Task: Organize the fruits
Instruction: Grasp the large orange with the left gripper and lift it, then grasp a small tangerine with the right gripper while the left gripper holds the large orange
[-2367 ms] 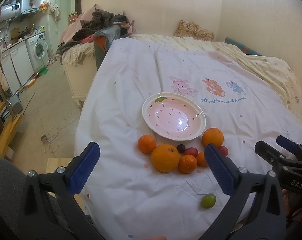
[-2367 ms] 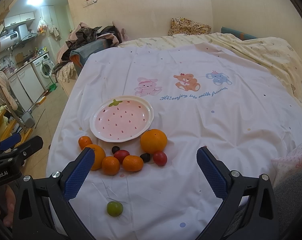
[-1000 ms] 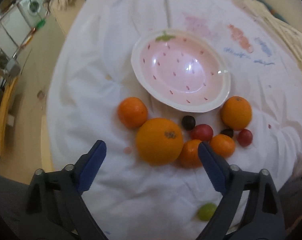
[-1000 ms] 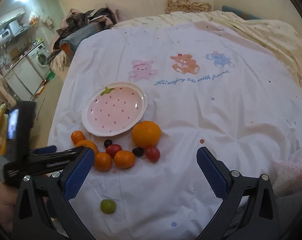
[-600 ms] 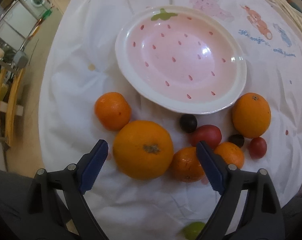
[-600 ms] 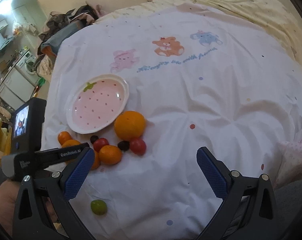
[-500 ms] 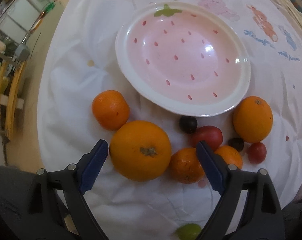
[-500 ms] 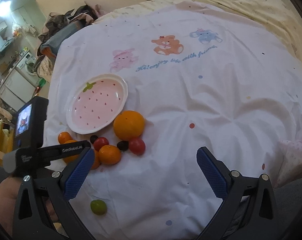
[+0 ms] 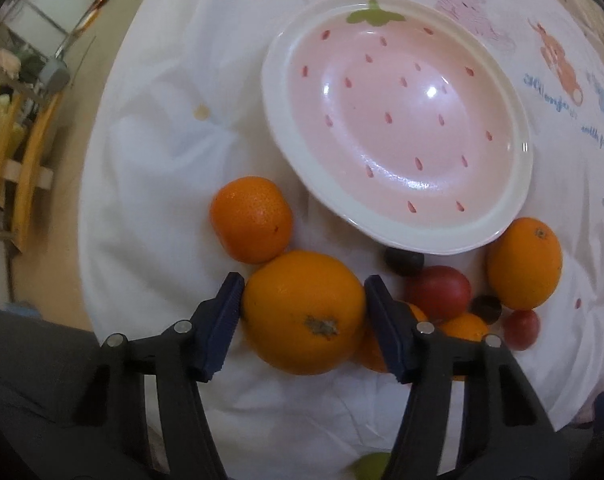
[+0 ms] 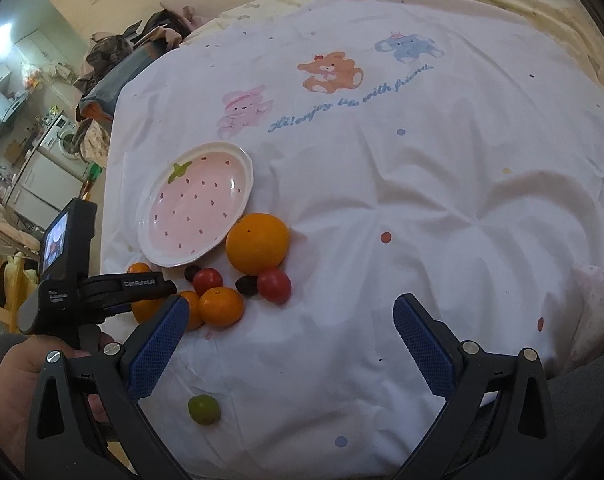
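Observation:
A large orange (image 9: 302, 312) lies on the white sheet just below the pink strawberry plate (image 9: 286, 152). My left gripper (image 9: 303, 282) points straight down over it. Its jaws are closing, and both blue pads (image 9: 226, 312) touch the orange's sides. Around it lie a mandarin (image 9: 250, 219), a second orange (image 9: 523, 262), two red tomatoes (image 9: 437, 292), dark grapes (image 9: 403, 259) and more mandarins, partly hidden by the right finger. A green grape (image 10: 204, 409) lies apart, nearer me. My right gripper (image 10: 290, 308) hovers open above the sheet with nothing between its fingers.
The bed's left edge (image 10: 110, 168) drops to the floor, with cabinets and a washing machine (image 10: 62, 140) beyond. A heap of clothes (image 10: 134, 52) sits at the far end. A pink patterned cushion (image 10: 597, 304) lies at the right. A hand (image 10: 18, 376) holds the left gripper.
The left gripper came lower over the large orange and its jaws narrowed from wide open until the pads met the fruit. The right gripper dipped slightly.

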Tool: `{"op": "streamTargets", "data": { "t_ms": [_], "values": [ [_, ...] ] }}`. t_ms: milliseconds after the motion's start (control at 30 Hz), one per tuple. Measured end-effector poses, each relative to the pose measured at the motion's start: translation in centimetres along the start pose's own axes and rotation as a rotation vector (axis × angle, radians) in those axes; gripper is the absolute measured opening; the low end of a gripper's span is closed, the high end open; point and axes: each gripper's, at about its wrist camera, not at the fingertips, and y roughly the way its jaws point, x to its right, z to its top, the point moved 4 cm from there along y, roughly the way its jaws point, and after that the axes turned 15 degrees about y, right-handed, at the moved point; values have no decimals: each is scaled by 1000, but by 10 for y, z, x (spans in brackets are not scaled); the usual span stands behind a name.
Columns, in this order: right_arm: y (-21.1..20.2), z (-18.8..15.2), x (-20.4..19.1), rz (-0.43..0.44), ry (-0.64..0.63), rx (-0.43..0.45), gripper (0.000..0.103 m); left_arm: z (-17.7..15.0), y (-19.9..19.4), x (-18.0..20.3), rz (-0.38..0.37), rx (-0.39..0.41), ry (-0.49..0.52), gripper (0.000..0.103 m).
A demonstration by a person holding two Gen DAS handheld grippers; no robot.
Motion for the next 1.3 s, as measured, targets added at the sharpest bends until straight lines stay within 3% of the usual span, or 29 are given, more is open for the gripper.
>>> {"op": "streamTargets", "data": {
  "t_ms": [300,533,900,1300],
  "values": [
    [1,2,0,0,3,5,103,-1,14,0,-20,-22,12,59],
    [1,3,2,-30,0,22,103,-13,6,-2,-47,21,51,54],
    [3,-3,-7,-56,-39,51,103,-31,-45,-5,-146,137,126,54],
    [3,-9,-17,-80,-79,75,103,-51,-62,-30,-191,196,191,54]
  ]
}}
